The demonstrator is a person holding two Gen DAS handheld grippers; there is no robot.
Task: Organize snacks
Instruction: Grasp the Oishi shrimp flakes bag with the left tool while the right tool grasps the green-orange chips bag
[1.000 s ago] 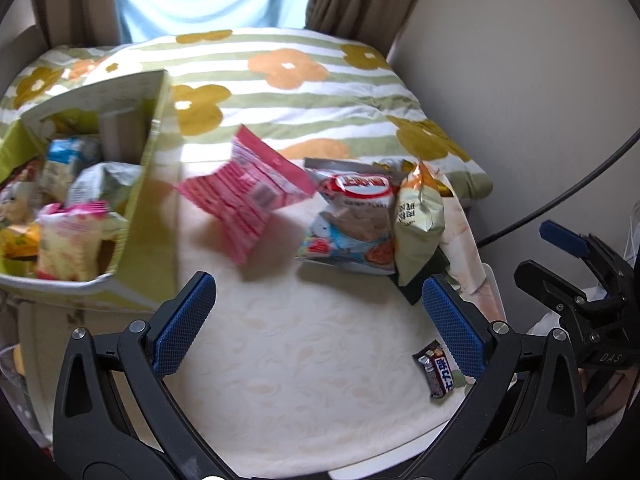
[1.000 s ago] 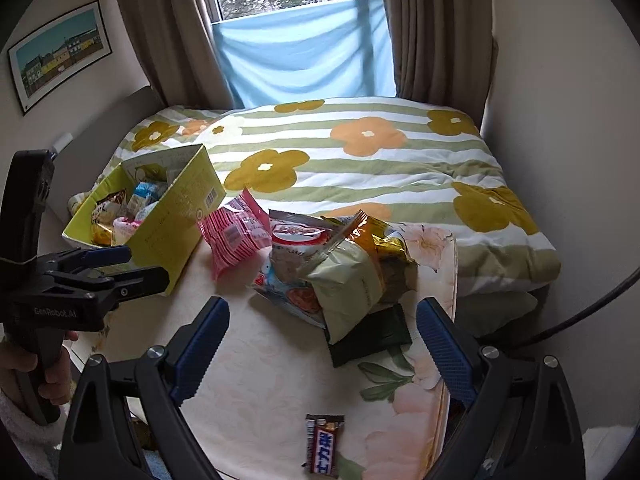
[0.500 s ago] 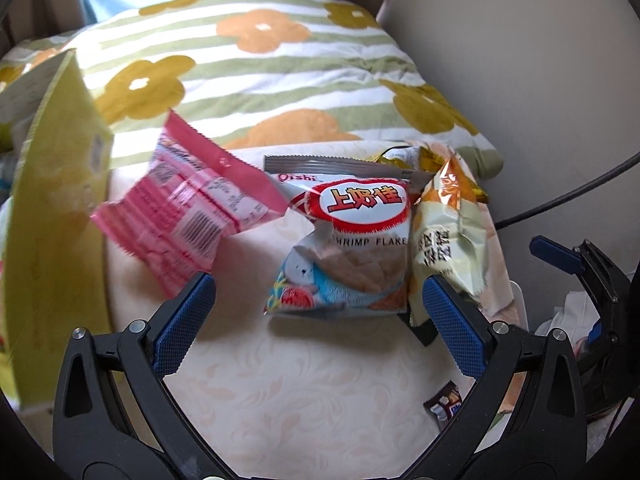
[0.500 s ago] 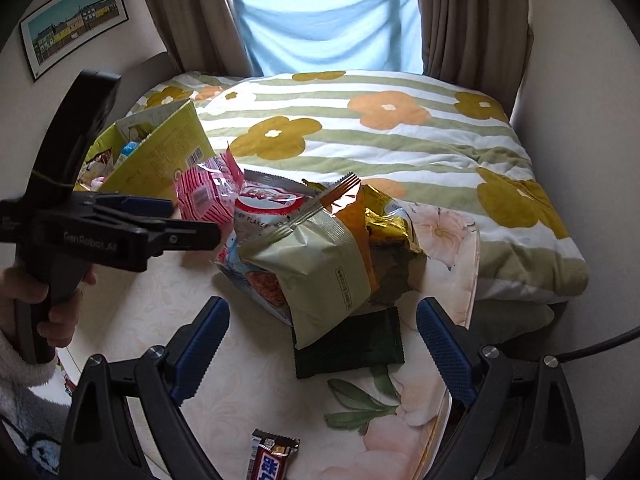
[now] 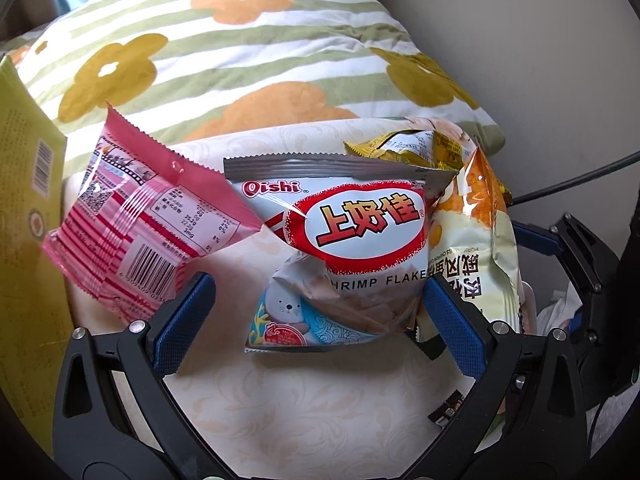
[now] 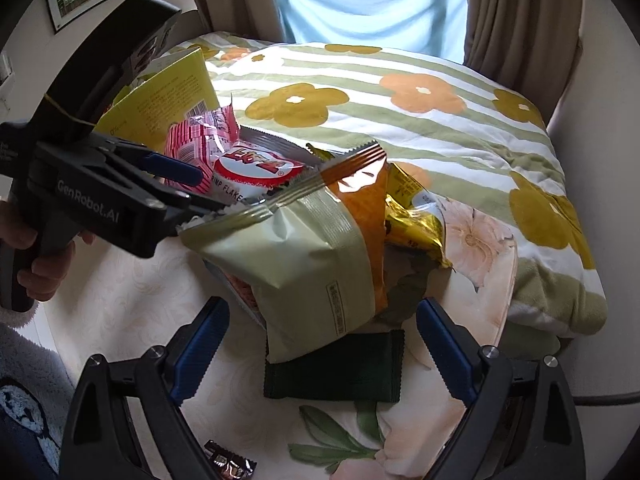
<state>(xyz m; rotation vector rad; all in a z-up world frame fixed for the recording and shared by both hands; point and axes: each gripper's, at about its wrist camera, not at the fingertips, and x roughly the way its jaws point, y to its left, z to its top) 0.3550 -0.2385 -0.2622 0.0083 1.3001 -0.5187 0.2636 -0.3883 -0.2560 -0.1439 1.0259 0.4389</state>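
**Both claws spread over the snack pile**

The left claw [image 5: 316,312] is spread wide, its blue pads either side of the lower edge of the shrimp flakes bag [image 5: 340,256] without pressing on it. That bag lies on the cream patterned surface [image 5: 304,408], with a pink packet [image 5: 148,224] tilted just to its left and a pale green and orange bag [image 6: 312,256] overlapping its right side. A yellow-green box [image 5: 28,240] stands beside the pink packet.

The right claw [image 6: 320,352] is also spread, holding nothing, above a dark green packet [image 6: 340,376] that lies flat, partly under the green and orange bag. A gold wrapper [image 6: 412,220] sits behind that bag. A small candy bar [image 6: 228,460] lies apart, near the surface's front edge. A flowered, striped duvet [image 6: 400,112] lies behind the pile.
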